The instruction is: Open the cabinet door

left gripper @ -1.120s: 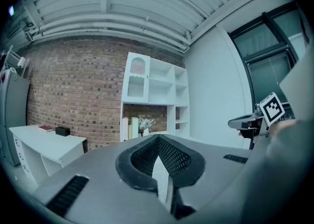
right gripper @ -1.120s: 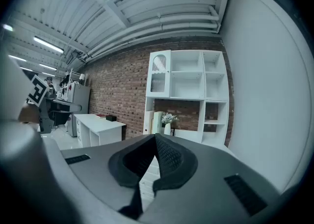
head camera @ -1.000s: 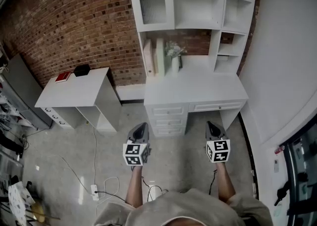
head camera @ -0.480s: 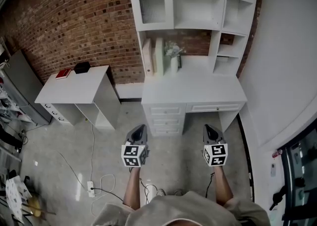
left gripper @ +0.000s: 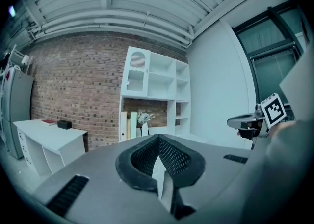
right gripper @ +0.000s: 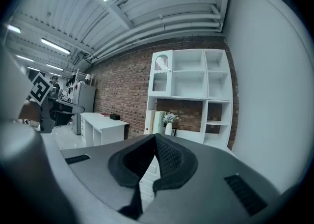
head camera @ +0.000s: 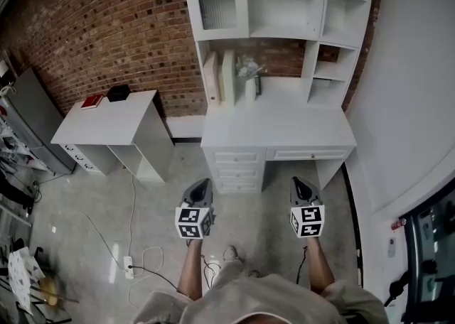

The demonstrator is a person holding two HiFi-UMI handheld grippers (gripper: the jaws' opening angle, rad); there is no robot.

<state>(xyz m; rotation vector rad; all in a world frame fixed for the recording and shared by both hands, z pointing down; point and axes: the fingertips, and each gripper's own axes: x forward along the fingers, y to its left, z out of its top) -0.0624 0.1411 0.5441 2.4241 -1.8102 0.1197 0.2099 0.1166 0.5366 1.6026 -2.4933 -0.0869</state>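
– Since a second ago my shoe (head camera: 231, 252) has come into view on the floor (head camera: 85, 209) below me, and the right hand-held gripper (head camera: 301, 182) has shifted a little to the left.
– And the other one?
– My left hand-held gripper (head camera: 202, 184) stays almost at the same place. Both point toward the white counter (head camera: 284, 131), well apart from it.
– Do they hold something?
– No. Each one has its jaws closed together, with nothing between them.
– Where is the cabinet door?
– The cabinet door (head camera: 215, 3) is at the upper left of the shelf unit (head camera: 341, 17) that stands on the counter. It is shut, far from both hand-held grippers. Its panel seems to be ribbed glass, but it is too small to be sure.
– What is under it?
– Upright books (head camera: 219, 77) and a vase with flowers (head camera: 250, 82), on the counter. A smaller counter (head camera: 106, 120) stands at the left, by the brick wall (head camera: 106, 24).
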